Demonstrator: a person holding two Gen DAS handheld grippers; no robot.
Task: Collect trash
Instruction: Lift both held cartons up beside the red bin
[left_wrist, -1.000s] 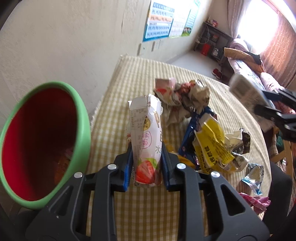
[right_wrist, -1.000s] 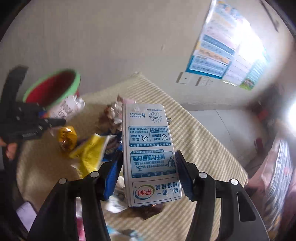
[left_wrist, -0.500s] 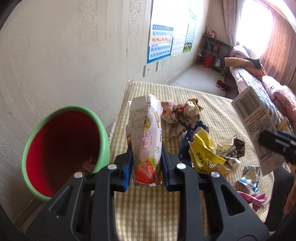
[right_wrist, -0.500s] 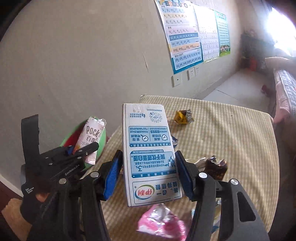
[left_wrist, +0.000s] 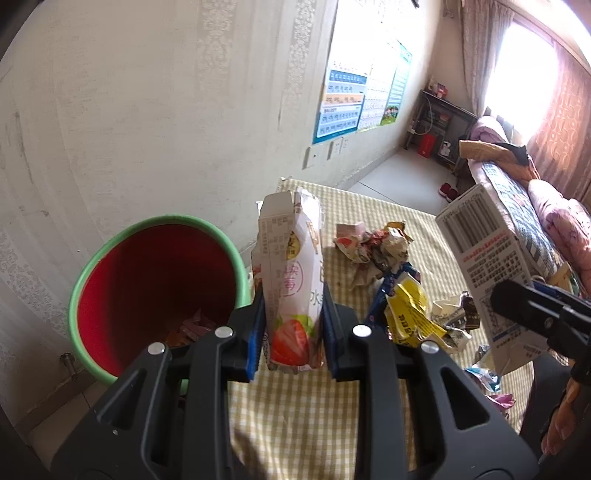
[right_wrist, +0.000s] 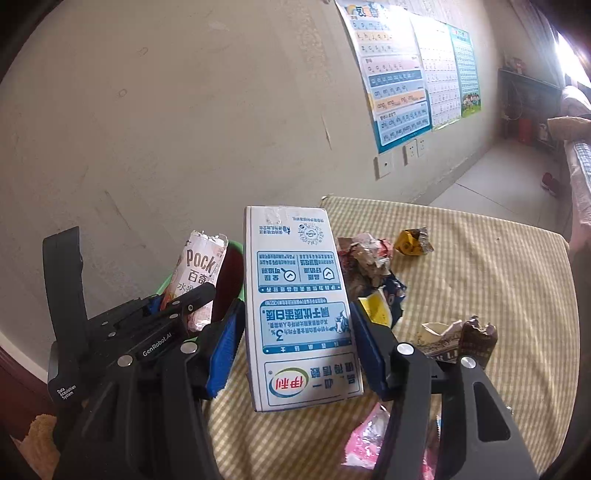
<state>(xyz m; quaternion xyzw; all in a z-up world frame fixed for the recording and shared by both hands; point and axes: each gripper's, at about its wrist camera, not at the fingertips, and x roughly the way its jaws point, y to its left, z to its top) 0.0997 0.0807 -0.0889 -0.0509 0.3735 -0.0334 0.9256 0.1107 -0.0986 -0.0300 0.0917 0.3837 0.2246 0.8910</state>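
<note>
Left gripper (left_wrist: 293, 332) clamped on a strawberry snack box (left_wrist: 291, 280), held upright off the checkered table (left_wrist: 306, 413), with the green bin (left_wrist: 155, 295) just left of it, red inside and a few wrappers at the bottom. Right gripper (right_wrist: 297, 345) clamped on a white-and-blue milk carton (right_wrist: 299, 306), also held above the table, to the right of the left gripper. Beyond both, a heap of crumpled wrappers (left_wrist: 373, 247) and a yellow wrapper (left_wrist: 410, 314) lie on the cloth; a pink wrapper (right_wrist: 365, 439) sits just under the right gripper.
</note>
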